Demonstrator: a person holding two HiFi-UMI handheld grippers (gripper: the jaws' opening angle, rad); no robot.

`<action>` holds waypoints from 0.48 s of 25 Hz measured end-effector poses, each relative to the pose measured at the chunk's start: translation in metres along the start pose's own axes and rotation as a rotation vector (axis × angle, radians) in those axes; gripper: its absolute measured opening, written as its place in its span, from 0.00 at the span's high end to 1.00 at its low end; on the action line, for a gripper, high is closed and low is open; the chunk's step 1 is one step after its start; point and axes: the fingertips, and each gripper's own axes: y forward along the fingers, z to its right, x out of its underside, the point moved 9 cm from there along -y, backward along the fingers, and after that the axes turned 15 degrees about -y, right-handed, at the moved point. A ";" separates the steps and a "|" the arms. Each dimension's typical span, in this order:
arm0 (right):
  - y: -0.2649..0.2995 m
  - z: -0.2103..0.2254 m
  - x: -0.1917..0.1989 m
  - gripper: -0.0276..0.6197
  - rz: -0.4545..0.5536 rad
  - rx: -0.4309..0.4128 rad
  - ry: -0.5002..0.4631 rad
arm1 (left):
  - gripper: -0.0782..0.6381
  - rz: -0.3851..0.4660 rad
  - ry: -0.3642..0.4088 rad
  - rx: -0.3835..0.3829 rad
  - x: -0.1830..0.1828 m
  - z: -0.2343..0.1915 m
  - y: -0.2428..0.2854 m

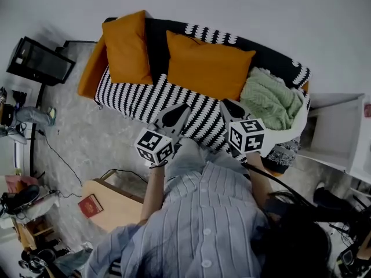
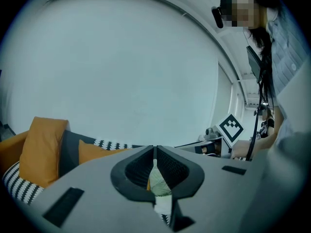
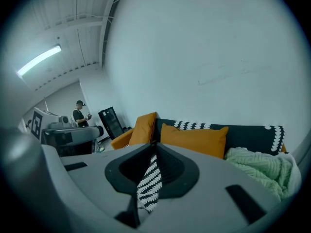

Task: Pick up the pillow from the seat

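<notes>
1. The left claw (image 2: 155, 152) is pressed together with nothing in it. It hovers over the front edge of the sofa (image 1: 132, 96).
2. The right claw (image 3: 154, 149) is likewise pressed together and empty. It hovers just beside the left one, over the same front edge.
3. An orange pillow (image 1: 207, 65) leans on the sofa's backrest at the middle of the seat, just beyond both claws. It looks like the likelier target.
4. A second orange pillow (image 1: 126, 46) stands in the sofa's left corner, farther off.
5. A green knitted blanket (image 1: 272, 100) lies heaped at the sofa's right end, touching the middle pillow's side.
6. The pillow should be light, soft and bulky, and it will squash and sag under a pinch.
7. A firm hold probably means spreading both claws, then nipping the cover at two corners or along the top edge, clear of the blanket.
</notes>
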 end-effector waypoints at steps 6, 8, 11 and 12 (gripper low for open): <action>0.014 0.018 -0.005 0.89 0.002 0.059 0.033 | 0.88 -0.044 0.030 0.014 -0.007 -0.014 0.011; 0.021 0.022 -0.009 0.89 0.003 0.079 0.043 | 0.88 -0.053 0.033 0.015 -0.012 -0.024 0.012; 0.033 0.026 -0.015 0.89 0.006 0.110 0.066 | 0.88 -0.060 0.027 0.022 -0.022 -0.041 0.014; 0.036 0.028 -0.016 0.89 0.003 0.120 0.073 | 0.88 -0.064 0.025 0.024 -0.025 -0.047 0.015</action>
